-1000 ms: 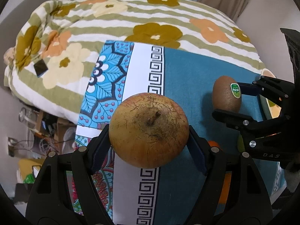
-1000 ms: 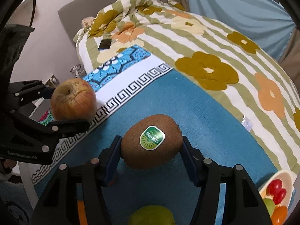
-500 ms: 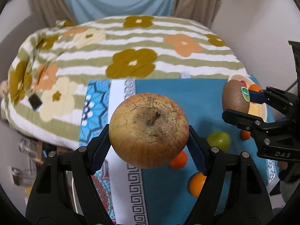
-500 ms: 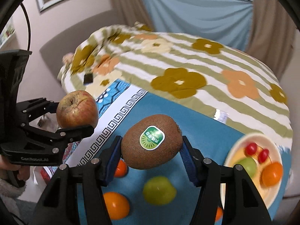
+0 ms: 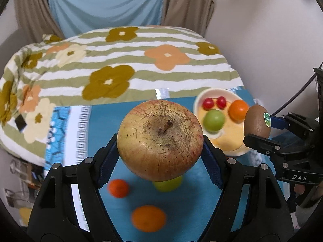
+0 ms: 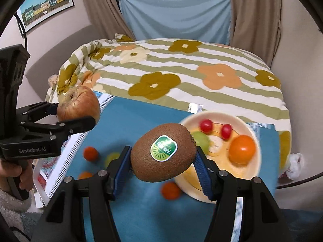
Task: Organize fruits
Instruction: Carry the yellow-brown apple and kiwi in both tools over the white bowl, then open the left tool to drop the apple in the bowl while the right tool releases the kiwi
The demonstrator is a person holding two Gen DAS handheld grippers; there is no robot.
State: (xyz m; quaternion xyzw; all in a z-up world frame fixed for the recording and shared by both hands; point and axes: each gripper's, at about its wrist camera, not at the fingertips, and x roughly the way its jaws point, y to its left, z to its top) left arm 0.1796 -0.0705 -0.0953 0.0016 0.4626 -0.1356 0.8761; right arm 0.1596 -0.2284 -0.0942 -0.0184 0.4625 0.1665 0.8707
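Note:
My left gripper (image 5: 160,151) is shut on a wrinkled yellow-red apple (image 5: 160,140), held in the air above the blue cloth (image 5: 187,203). The apple also shows at the left of the right wrist view (image 6: 78,105). My right gripper (image 6: 162,163) is shut on a brown kiwi (image 6: 163,152) with a green sticker, held near the front left rim of the cream plate (image 6: 191,189). The kiwi shows at the right of the left wrist view (image 5: 256,124). The plate (image 5: 196,102) holds two red cherry tomatoes (image 5: 214,102), a green fruit (image 5: 214,120) and an orange (image 5: 238,109).
Loose on the blue cloth lie small oranges (image 5: 118,188) (image 5: 148,218) (image 6: 170,190) and a green fruit (image 5: 167,183). A floral striped quilt (image 5: 121,64) covers the bed behind. A wall (image 5: 262,30) stands close on the right. A patterned cloth border (image 5: 68,133) is at the left.
Both grippers have risen and swung right with their fruit. The plate and the loose fruit on the cloth have come further into view below them.

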